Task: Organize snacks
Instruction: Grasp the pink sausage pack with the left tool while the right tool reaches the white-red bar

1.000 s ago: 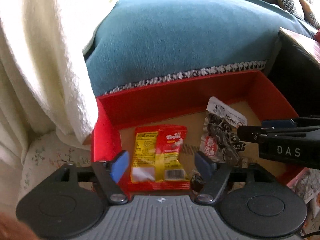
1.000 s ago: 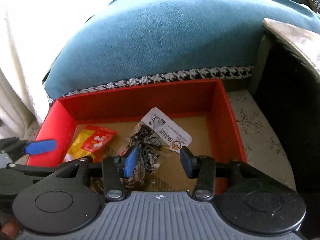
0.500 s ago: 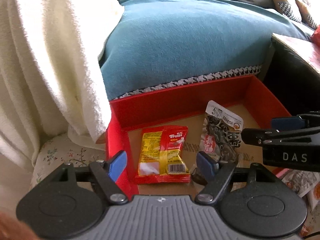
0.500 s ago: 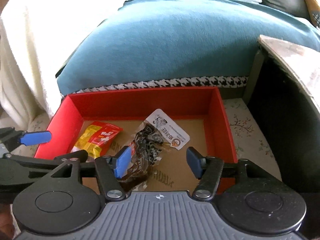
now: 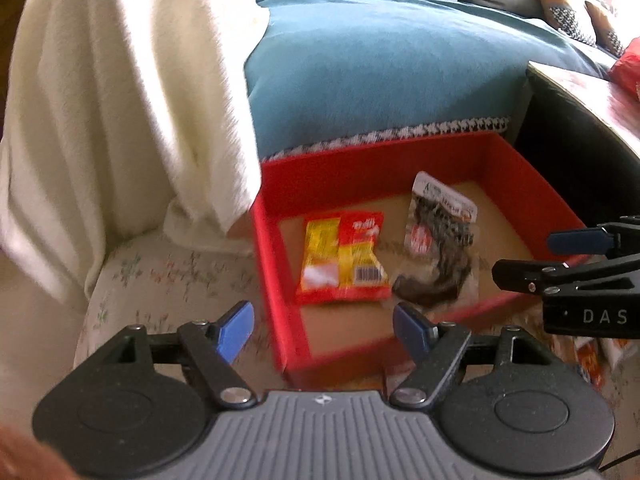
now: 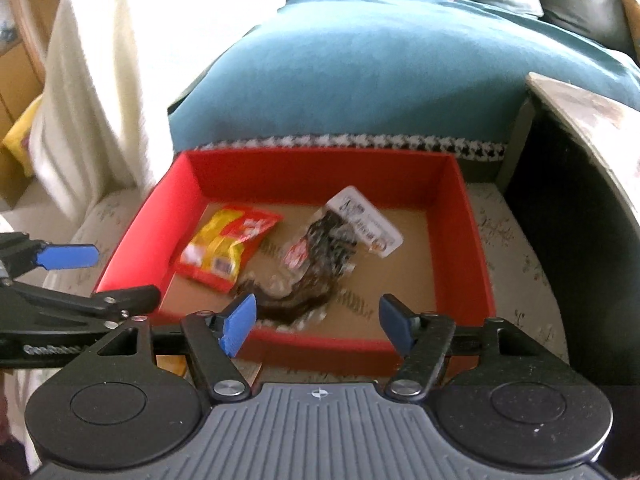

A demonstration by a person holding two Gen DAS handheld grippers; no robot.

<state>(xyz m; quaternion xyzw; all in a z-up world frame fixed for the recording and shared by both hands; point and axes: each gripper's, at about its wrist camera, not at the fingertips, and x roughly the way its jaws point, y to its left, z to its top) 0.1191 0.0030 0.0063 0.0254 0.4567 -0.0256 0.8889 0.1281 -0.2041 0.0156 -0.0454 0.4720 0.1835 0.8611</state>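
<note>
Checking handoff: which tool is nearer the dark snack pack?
Right. The right tool hangs open, empty and opening just over the dark pack's near end; the left tool sits off past the red-yellow pack.

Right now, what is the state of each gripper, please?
Left gripper: open, holding nothing.
Right gripper: jaws opening, nothing between them.

red box point(image 6: 460, 216), teal cushion point(image 6: 380, 80), houndstooth trim point(image 6: 360, 142)
</note>
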